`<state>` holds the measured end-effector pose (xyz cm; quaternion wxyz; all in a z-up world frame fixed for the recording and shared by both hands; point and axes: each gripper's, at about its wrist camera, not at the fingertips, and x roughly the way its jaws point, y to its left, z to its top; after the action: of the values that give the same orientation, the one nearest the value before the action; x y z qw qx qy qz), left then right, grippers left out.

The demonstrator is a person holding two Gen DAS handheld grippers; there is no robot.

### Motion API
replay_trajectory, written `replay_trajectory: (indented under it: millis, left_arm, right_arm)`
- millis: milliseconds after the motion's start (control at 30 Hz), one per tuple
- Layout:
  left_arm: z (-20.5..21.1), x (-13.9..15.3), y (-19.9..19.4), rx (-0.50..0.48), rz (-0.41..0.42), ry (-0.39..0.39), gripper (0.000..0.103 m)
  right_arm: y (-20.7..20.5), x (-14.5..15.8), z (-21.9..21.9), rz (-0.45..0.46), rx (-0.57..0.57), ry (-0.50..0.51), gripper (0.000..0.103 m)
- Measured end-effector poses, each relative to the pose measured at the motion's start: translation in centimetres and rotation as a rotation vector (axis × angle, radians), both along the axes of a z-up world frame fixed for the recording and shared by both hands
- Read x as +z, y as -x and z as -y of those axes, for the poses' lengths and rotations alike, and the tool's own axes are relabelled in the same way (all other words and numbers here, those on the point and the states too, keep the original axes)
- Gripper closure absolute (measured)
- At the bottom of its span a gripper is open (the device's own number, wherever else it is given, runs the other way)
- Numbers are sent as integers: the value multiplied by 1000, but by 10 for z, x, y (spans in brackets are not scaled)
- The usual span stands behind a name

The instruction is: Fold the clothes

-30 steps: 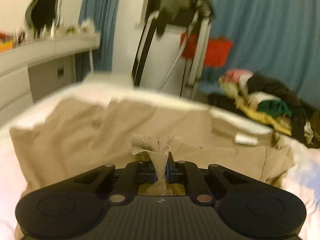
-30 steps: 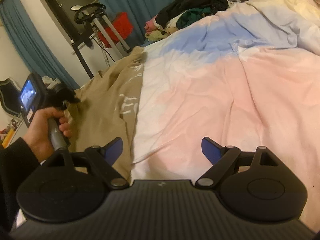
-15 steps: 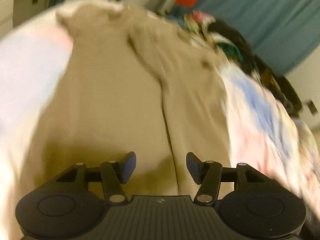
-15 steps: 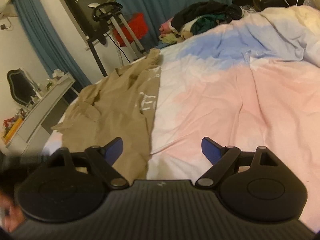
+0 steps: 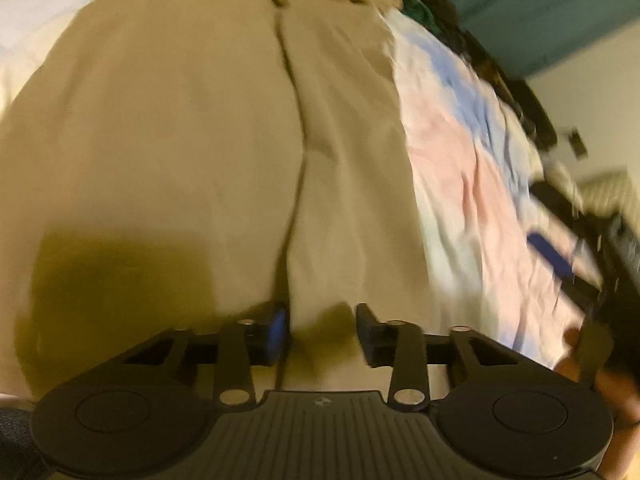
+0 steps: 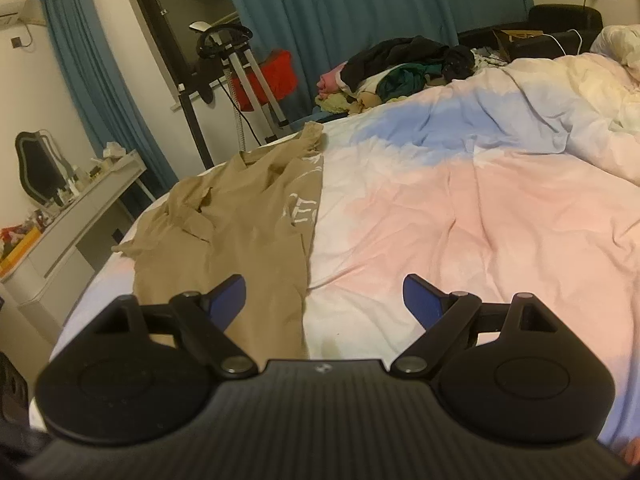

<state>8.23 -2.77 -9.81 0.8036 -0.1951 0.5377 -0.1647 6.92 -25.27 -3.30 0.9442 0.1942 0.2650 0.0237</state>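
Note:
A tan garment point(image 5: 180, 140) with a long seam lies spread lengthwise along the left side of the bed, and white lettering shows near its right edge point(image 6: 240, 240). My left gripper point(image 5: 322, 332) points steeply down just above the garment's near end. Its jaws are closing, with a gap still between them. Tan cloth lies under that gap and the pads are not pressing on it. My right gripper point(image 6: 324, 300) stands wide open and holds nothing, above the bed where the garment's right edge meets the duvet.
The pink, blue and white duvet point(image 6: 460, 220) covers the bed to the right. A pile of dark and coloured clothes point(image 6: 400, 68) sits at the far edge. A white dresser point(image 6: 80, 208) stands left of the bed, with a metal-framed stand point(image 6: 240, 76) beyond it.
My left gripper let go of the bunched tan cloth, swung down over the garment toward its near end, opened, and is narrowing again. The right gripper rose slightly, and the left hand left its view.

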Motion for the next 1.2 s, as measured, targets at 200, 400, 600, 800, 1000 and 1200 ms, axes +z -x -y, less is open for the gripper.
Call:
replay_trajectory:
  millis: [200,400,600,800,1000,1200]
  left_arm:
    - [12,7,17,-34,73,-100,100]
    - [22,8,28,-65,102,-182,100]
    - [34,17,34,-114,154,-259,70]
    - [43,43,38,-92,341,-343,19]
    - [30,72,40,21,466,-359,5]
    - [23,107,40,88,593,-384,2]
  right_arm:
    - [4,0,-6,26,23,14,16]
    - [5,2,-7,41,21,7,16]
    - [11,10,-4,61,17,-5,16]
    - [28,29,-1,135,8,15,16]
    - [36,43,-3,192,12,26,16]
    - [43,48,-7,231,20,40,16]
